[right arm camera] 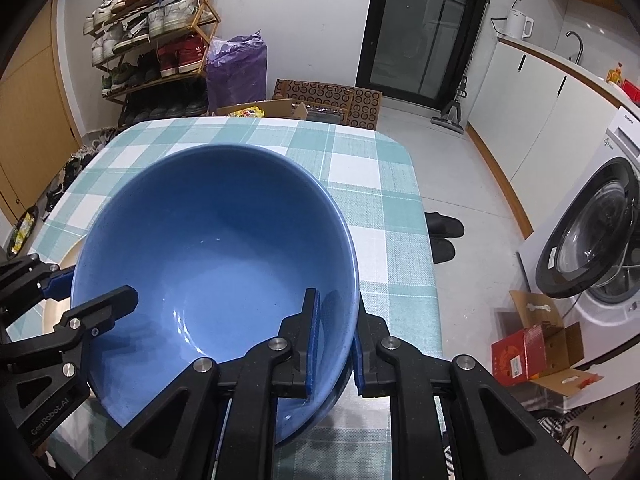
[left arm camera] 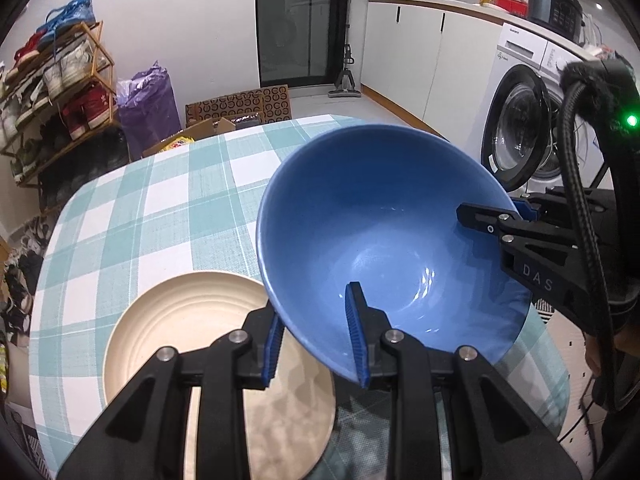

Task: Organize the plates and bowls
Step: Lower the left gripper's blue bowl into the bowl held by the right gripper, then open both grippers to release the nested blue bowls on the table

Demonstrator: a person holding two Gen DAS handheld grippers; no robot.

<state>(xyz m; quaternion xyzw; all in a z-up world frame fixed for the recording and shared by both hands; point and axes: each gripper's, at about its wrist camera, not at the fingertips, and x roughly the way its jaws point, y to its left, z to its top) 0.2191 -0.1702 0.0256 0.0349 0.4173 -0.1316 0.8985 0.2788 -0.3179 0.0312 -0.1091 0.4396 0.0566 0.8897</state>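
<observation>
A large blue bowl point(left arm camera: 360, 208) hangs tilted above the checked table, held from two sides. My left gripper point(left arm camera: 316, 340) is shut on its near rim, one pad inside the bowl and one outside. My right gripper point(left arm camera: 516, 210) clamps the rim at the bowl's right side. In the right wrist view the bowl point(right arm camera: 220, 232) fills the middle, with the right gripper point(right arm camera: 336, 352) shut on its wall and the left gripper point(right arm camera: 80, 292) gripping the left rim. A cream ridged plate point(left arm camera: 192, 320) lies on the table below, partly under the bowl; only a sliver of the plate point(right arm camera: 70, 256) shows in the right wrist view.
The table's teal and white checked cloth point(left arm camera: 180, 184) ends at rounded edges point(right arm camera: 416, 184). A washing machine point(right arm camera: 592, 240) stands to the right, a red carton point(right arm camera: 528, 352) and black slippers point(right arm camera: 444, 236) on the floor, a shoe rack point(right arm camera: 160, 40) and cardboard boxes beyond the far edge.
</observation>
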